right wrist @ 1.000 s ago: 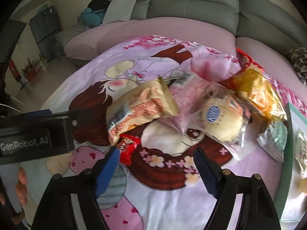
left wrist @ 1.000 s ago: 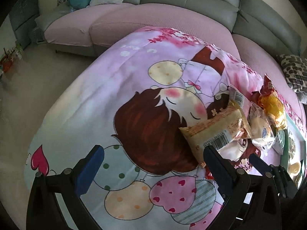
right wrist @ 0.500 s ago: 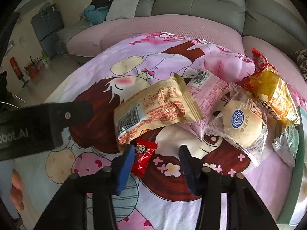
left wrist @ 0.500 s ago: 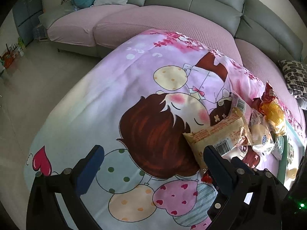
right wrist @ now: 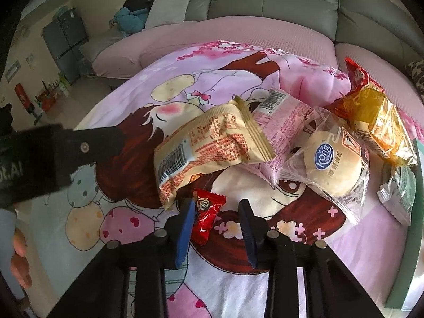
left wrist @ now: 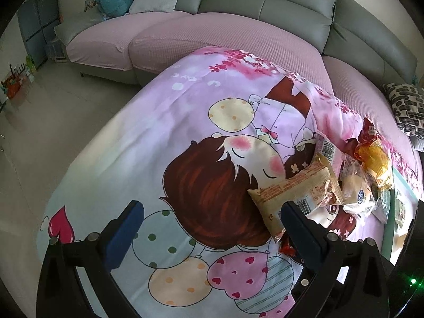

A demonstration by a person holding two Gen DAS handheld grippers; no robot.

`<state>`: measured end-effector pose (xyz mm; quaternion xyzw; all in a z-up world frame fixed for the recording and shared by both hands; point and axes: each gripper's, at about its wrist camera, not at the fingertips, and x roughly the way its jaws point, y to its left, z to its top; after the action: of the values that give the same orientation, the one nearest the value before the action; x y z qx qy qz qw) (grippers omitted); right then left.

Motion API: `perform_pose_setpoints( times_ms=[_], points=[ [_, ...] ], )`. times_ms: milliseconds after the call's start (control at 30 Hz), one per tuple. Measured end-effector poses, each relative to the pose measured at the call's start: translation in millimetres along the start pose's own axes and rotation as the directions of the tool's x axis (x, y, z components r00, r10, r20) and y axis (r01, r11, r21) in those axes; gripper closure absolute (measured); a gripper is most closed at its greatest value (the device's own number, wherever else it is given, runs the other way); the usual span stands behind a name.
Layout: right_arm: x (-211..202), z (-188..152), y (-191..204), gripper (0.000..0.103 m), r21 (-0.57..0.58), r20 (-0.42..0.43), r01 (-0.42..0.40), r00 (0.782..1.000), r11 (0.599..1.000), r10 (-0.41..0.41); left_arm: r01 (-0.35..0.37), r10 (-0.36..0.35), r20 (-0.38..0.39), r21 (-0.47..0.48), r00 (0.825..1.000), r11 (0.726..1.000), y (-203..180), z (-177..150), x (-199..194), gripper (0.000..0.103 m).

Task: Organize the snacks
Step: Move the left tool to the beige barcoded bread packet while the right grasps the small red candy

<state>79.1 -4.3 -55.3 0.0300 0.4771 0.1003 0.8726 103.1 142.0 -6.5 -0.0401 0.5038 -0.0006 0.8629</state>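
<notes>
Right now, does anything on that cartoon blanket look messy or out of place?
Yes. The snacks lie in a loose heap: the beige packet overlaps the pink packet, and a small red candy sits apart below.

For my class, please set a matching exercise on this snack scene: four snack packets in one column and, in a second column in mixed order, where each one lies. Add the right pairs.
Things
1. small red candy packet
2. beige packet
3. clear bun packet
4. yellow and red packet

Places
A. farthest right of the four, behind the bun
B. lies partly on the pink packet
C. between the pads of the right gripper, whose jaws have just been closing
D. right of the pink packet, blue round label facing up

Pairs: 1-C, 2-B, 3-D, 4-A
</notes>
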Motion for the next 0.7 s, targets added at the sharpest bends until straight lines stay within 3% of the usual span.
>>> perform_pose_setpoints(
  times_ms=[200,467,700],
  points=[
    [2.7,-1.0,3.5,0.071,-0.009,-0.005,-0.007,1.0,1.0,0.007,-0.004,0.004,0.005,0.006,1.0,1.0,-2.5,0.7,-1.7,0.0],
    [4.4,-1.0,2.4,0.081,0.004,-0.001,-0.045,0.999,0.999,0.045,-0.008,0.007,0.004,0.027,1.0,1.0,-8.3,0.6,-1.5,0.0],
    [-0.9,-4.7,-17.3,0.082,0.053,-0.003,-0.037,0.999,0.998,0.037,0.073,-0.074,0.002,0.11,0.997,0.991,-30.4,-1.8,-1.4,0.0]
  ],
)
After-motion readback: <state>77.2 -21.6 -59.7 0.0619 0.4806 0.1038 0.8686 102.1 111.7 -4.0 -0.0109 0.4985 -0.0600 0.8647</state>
